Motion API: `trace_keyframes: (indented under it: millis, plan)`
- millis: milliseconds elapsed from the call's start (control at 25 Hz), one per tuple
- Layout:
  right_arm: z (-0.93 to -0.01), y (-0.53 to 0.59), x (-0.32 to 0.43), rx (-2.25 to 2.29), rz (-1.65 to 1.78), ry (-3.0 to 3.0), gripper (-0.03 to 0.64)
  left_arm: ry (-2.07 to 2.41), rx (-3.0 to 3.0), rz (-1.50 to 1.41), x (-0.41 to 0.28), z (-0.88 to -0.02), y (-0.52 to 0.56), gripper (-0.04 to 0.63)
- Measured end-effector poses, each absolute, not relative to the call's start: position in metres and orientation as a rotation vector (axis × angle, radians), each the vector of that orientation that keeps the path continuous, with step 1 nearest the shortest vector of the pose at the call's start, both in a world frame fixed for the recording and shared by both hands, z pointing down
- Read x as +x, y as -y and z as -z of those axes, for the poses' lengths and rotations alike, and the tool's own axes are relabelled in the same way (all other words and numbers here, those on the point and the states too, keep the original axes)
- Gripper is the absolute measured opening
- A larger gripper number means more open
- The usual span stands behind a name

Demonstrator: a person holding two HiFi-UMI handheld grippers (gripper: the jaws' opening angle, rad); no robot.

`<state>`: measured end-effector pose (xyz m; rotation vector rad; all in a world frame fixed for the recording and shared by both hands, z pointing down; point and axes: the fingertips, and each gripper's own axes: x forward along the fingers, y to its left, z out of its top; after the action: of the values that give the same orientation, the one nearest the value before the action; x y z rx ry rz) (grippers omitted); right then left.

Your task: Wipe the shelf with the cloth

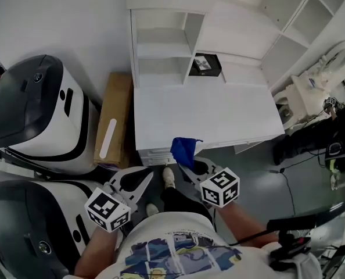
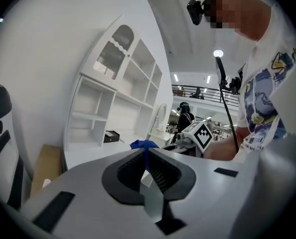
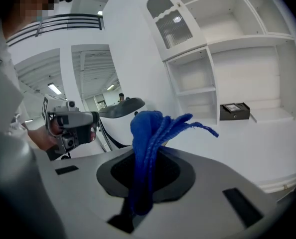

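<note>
right tongs (image 3: 148, 166) clamp cloth (image 3: 147, 131) | long axis along jaws | tip toward shelf (image 3: 267, 143)

Shelf surface (image 1: 219, 115) open; black box (image 1: 206, 64) at rear.

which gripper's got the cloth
The right gripper: its jaws are shut on the blue cloth, which bunches out past them. The left gripper has its jaws together with nothing between them.
</note>
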<state>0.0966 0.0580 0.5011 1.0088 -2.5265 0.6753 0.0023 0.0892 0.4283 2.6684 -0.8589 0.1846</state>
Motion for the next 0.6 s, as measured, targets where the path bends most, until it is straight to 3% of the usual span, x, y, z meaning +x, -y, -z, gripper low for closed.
trace_keyframes:
  millis: [600]
  plan:
    - [-0.471, -0.079, 0.115, 0.909, -0.553, 2.589, 0.067, 0.883, 2.634, -0.212, 0.023, -0.429, -0.127, 0.029]
